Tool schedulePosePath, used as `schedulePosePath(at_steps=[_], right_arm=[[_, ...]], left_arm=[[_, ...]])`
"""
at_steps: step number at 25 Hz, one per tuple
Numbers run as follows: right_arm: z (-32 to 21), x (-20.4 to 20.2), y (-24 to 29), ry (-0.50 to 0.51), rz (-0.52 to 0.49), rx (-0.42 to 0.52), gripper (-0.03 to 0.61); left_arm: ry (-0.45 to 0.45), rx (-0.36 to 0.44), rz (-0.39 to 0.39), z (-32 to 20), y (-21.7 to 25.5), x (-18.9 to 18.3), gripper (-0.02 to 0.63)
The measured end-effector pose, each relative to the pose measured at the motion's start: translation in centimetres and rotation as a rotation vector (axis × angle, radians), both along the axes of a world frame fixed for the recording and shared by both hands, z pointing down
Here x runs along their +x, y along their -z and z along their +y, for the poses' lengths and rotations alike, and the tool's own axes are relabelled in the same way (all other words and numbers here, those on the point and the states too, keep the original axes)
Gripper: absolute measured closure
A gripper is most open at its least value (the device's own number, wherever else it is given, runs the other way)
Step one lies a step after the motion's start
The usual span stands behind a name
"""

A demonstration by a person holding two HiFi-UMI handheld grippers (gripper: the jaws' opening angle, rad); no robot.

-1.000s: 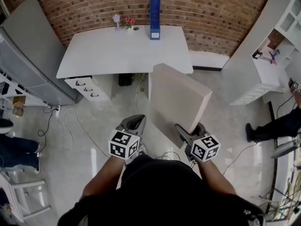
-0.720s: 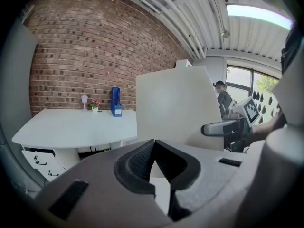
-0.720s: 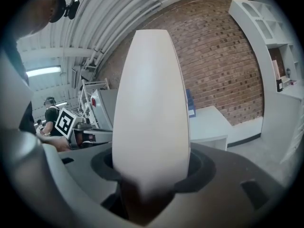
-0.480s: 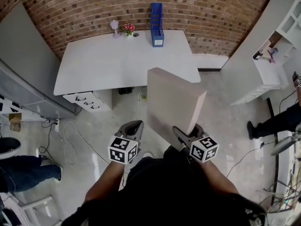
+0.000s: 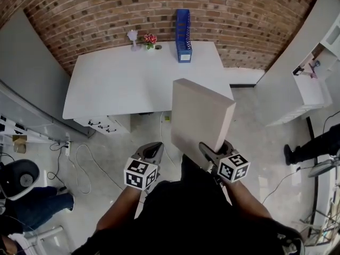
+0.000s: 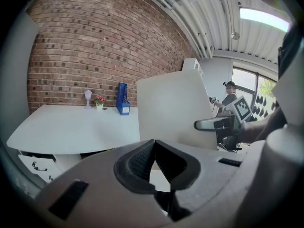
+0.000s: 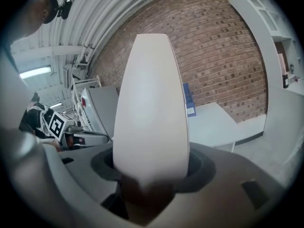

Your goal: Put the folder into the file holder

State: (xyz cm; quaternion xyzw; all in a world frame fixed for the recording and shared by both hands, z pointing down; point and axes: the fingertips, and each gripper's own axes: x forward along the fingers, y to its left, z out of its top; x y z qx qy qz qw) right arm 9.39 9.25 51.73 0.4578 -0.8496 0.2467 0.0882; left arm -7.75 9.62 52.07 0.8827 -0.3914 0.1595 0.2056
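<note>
Both claws have come nearer the one white counter (image 5: 122, 84), and the single beige folder (image 5: 199, 118) now overlaps its front edge. Clamped on the folder's lower edge, the right claw (image 5: 209, 149) holds it upright. Beside it the left claw (image 5: 152, 150) is closed and empty. One blue file holder (image 5: 183, 28) stands at the counter's back.

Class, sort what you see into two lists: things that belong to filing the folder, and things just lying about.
Belongs to the job: folder, clamped in the right gripper; blue file holder at the back of the white desk.

Just lying about: potted flowers and small white ornament; cables on the floor; left gripper, shut and empty.
</note>
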Motion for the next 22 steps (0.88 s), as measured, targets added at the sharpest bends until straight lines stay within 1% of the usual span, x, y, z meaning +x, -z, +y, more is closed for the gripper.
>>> schedulePosePath(at_steps=[4,7,10,13,18,20,22], right_arm=[[-4.6,-0.2,-0.7,0.018,-0.004,0.008,0.295],[-8.8,-0.1,-0.9,0.039,-0.012,0.019,0.295],[-13.3,0.8,-0.3,0.054,-0.016,0.031,0.295],[-18.1,2.2,0.7,0.067,-0.028,0.037,0.295],[-26.6,4.4,2.6,0.099,-0.011,0.093,0.295],[-29.4,5.0,3.0,0.106,-0.011,0.106,0.295],[-31.8,5.5,3.3,0.108,-0.02,0.111,0.295]], left_arm=[[0.024,0.009,-0.013,-3.3,-0.4,-0.4,0.609],[0.048,-0.019,-0.037,-6.6,-1.9,-0.6,0.609],[0.037,-0.033,-0.064,-10.9,-2.2,1.0,0.609],[0.028,0.003,-0.058,-16.4,-0.3,3.5,0.609],[0.065,0.087,-0.04,-26.1,3.2,6.2,0.609],[0.084,0.101,-0.041,-28.6,3.9,6.7,0.609],[0.105,0.095,-0.046,-30.3,3.8,6.8,0.609]])
